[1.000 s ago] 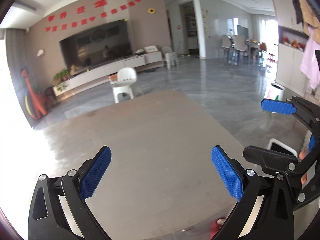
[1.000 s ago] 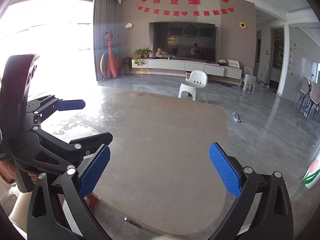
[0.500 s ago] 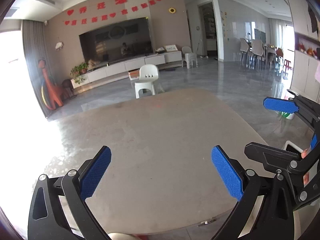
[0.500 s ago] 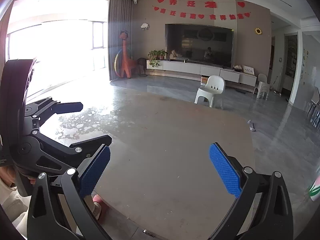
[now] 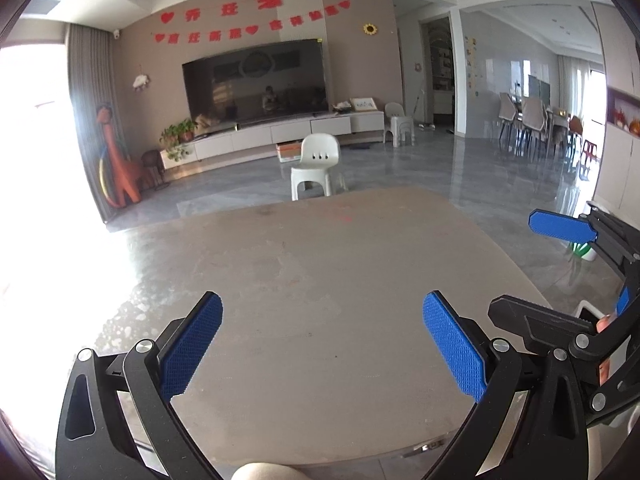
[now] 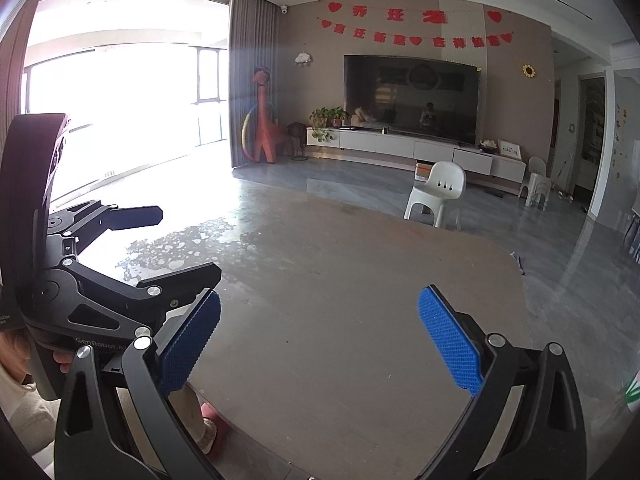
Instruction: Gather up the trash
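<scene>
Two sets of jaws, both mine, held level side by side above the near edge of the table [image 5: 320, 280]. Left gripper [image 5: 322, 340]: jaws spread wide, blue pads bare, nothing between them. Right gripper [image 6: 318, 338]: jaws likewise spread wide, holding nothing. Each shows in the other's view, the right gripper at my right edge in the left wrist view, the left gripper at my left edge in the right wrist view, its fingers parted there too.

Writing: "GenRobot" printed in pale letters on the black frame of the left gripper, rest of the word cut off. Red banner [image 6: 416, 28] on the far wall carries characters and hearts, too blurred to read.

Table ahead of both jaws is tan-grey, with a faint red mark far ahead of the left jaws. I can make out no trash on it or elsewhere. Beyond the table: a white chair [image 5: 318, 166], then a large dark TV [image 5: 256, 82] over a low cabinet.
</scene>
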Demonstrator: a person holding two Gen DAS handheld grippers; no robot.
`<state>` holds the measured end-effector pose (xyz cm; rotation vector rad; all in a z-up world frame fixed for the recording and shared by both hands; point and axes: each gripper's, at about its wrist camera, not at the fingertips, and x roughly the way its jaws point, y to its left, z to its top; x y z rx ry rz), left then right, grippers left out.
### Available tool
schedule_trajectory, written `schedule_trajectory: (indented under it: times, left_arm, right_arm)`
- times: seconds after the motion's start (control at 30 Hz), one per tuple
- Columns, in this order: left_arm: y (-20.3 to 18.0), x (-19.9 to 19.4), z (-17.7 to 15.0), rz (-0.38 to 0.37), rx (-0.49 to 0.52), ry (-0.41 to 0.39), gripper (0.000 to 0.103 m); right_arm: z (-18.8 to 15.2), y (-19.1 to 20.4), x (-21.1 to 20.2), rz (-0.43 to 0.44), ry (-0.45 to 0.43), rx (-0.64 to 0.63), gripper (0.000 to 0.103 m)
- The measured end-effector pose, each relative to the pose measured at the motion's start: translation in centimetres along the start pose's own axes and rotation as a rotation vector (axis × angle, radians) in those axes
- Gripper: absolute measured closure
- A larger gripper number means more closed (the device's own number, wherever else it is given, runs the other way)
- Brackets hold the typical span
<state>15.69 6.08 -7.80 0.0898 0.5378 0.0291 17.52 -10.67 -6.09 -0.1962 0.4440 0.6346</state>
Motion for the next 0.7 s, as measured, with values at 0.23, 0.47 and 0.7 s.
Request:
schedule_trajectory:
  times: [0.23,0.47,0.7]
  left_arm:
    - [0.41,-0.24,-0.19,-0.002,-0.001,-0.006,0.005]
    - [0.40,-0.37,-0.15,-0.006,0.011,-0.013,0.005]
    - [0.59,-0.32,-0.22,-0.006,0.019,-0.019,0.005]
  right_arm:
    - [0.02,0.12,0.00,-0.003,-0.001,-0.009,0.004]
    - [-0.35,0.65,-0.02,-0.008,-0.005,-0.015,0.004]
    - [0.01,0.74,-0.10,-0.012,-0.010,-0.017,0.004]
